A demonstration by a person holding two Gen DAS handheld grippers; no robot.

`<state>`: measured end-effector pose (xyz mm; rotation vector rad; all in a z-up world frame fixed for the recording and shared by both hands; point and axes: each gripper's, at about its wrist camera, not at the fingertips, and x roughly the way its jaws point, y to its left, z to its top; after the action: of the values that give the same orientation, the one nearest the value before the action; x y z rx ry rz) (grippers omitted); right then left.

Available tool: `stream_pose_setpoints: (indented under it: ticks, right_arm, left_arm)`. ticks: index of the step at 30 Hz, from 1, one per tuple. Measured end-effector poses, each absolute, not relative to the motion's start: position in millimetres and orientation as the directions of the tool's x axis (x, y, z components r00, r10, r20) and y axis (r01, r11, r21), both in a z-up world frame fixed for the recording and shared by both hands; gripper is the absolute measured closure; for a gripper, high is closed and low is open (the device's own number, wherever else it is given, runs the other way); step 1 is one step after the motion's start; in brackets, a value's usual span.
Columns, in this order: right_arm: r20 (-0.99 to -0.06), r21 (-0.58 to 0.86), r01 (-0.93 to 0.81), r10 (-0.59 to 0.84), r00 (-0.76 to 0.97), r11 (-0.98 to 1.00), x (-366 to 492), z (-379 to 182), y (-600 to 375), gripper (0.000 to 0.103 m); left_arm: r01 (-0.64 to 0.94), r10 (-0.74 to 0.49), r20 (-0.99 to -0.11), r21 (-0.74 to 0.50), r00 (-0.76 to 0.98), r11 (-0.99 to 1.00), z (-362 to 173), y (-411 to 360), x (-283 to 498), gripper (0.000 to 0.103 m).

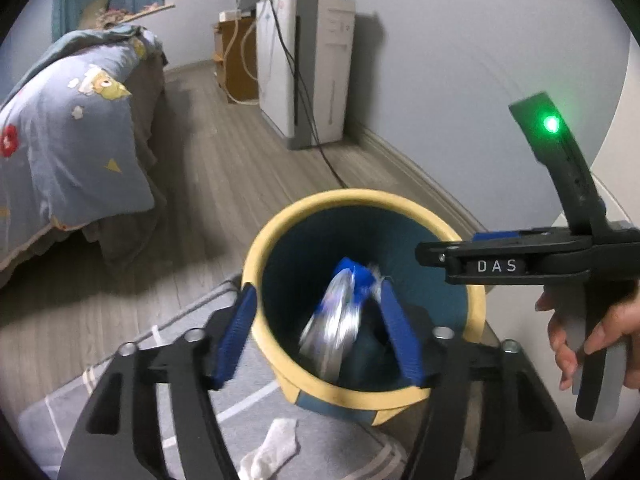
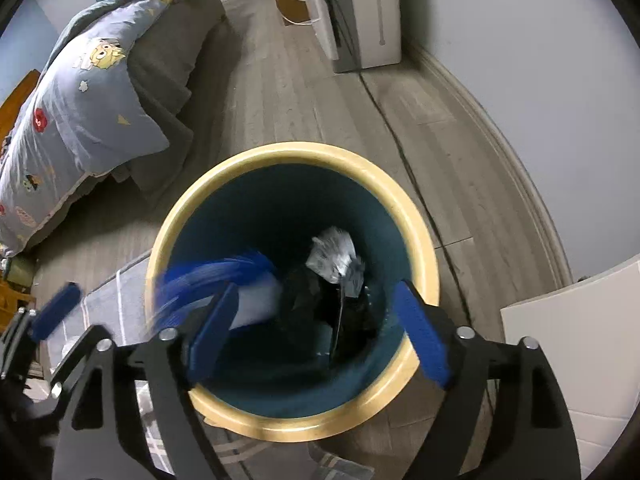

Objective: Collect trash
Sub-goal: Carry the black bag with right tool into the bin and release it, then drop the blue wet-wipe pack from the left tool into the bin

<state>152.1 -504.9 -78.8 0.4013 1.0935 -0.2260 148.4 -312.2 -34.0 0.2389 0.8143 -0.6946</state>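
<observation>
A trash bin with a yellow rim (image 1: 280, 216) and dark blue inside stands on the floor; it also shows in the right wrist view (image 2: 296, 152). My left gripper (image 1: 316, 312) is open over the bin. A blurred blue and silver wrapper (image 1: 340, 320) is between its fingers, falling into the bin. It shows as a blue and white streak (image 2: 224, 276) in the right wrist view. My right gripper (image 2: 316, 328) is open and empty above the bin mouth. Crumpled grey paper (image 2: 336, 256) and dark trash lie in the bin.
A white sock (image 1: 272, 448) lies on the grey rug (image 1: 80, 392) in front of the bin. A bed with a blue quilt (image 1: 68, 128) is at the left. A white appliance (image 1: 308, 68) with a black cable stands by the wall. White furniture (image 2: 580, 328) is at the right.
</observation>
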Motion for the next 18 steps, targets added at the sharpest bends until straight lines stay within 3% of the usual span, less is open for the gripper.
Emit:
stream_pose_setpoints:
  ticks: [4,6,12,18]
  right_arm:
    - [-0.892,0.201,0.395,0.001,0.452,0.897,149,-75,-505,0.006]
    - [-0.894,0.181,0.4,-0.019,0.448,0.899,148,-70,-502,0.006]
    - [-0.877,0.147,0.35,-0.042,0.479,0.925,145,-43,-478,0.006]
    - [-0.837,0.005,0.259,-0.137,0.529,0.966,140,9,-425,0.006]
  left_arm:
    - [0.618,-0.457,-0.73,-0.06,0.509,0.784,-26,-298,147,0.021]
    - [0.604,-0.442,-0.726,-0.046,0.528,0.796,-20,-289,146,0.013]
    - [0.554,-0.409,-0.71,-0.031,0.573,0.832,9,-233,129,0.01]
    - [0.466,-0.311,-0.704,0.032,0.638,0.884,37,-154,100,0.009]
